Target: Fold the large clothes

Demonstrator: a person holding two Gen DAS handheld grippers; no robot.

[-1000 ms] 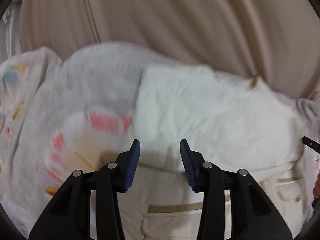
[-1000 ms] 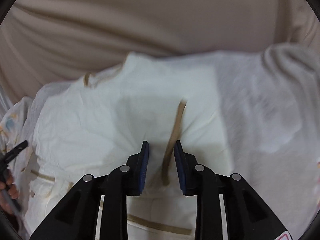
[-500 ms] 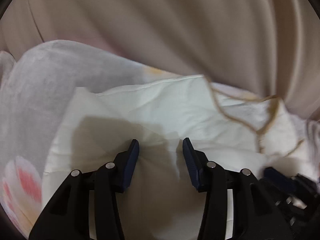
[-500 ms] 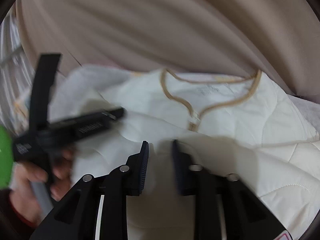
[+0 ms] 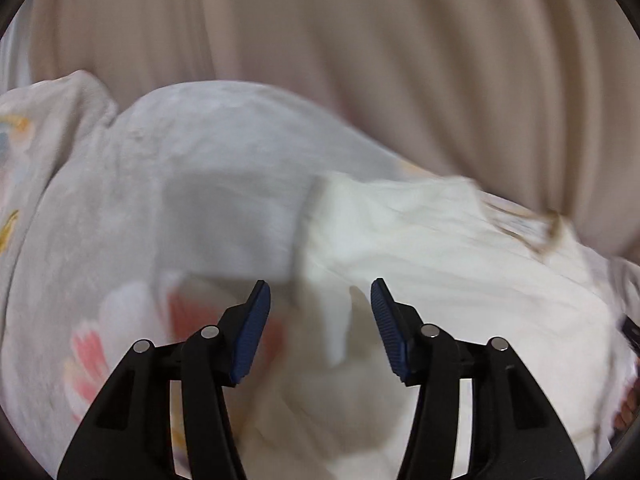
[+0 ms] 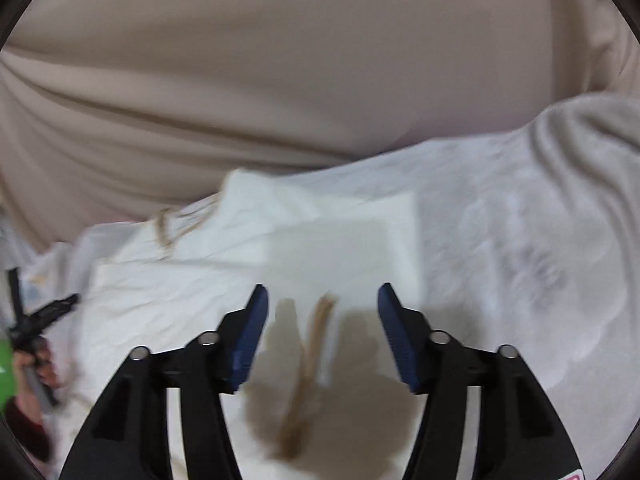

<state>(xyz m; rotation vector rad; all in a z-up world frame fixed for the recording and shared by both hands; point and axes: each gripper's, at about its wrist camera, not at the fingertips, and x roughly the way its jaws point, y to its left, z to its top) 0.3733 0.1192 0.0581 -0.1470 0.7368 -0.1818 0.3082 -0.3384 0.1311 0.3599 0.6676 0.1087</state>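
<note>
Both tongs are now spread wider than half a second earlier, and the left view has swung away from the garment's neckline toward the blanket.

Left wrist view: the left tongs (image 5: 320, 308) are hovering released, blue pads (image 5: 252, 332) apart with nothing between them, over the boundary where a cream quilted garment (image 5: 440, 264) is lying on a pale fleece blanket (image 5: 192, 184) printed with pink and yellow petals (image 5: 92, 356). The garment is spreading from the centre to the right, its tan-trimmed neckline (image 5: 548, 236) showing blurred at the far right. Beige curtain folds (image 5: 360, 52) are hanging behind.

Right wrist view: the right tongs (image 6: 322, 312) are likewise standing released above the same garment (image 6: 180, 292), a folded cream flap (image 6: 344, 236) lying just ahead of the tips. A tan trim strip (image 6: 308, 364) is running between the pads' line, ungripped, beside the tongs' own shadow. The blanket (image 6: 520, 248) is filling the right side; the left tongs (image 6: 36, 320) and the person's hand (image 6: 36, 368) are showing at the left edge.
</note>
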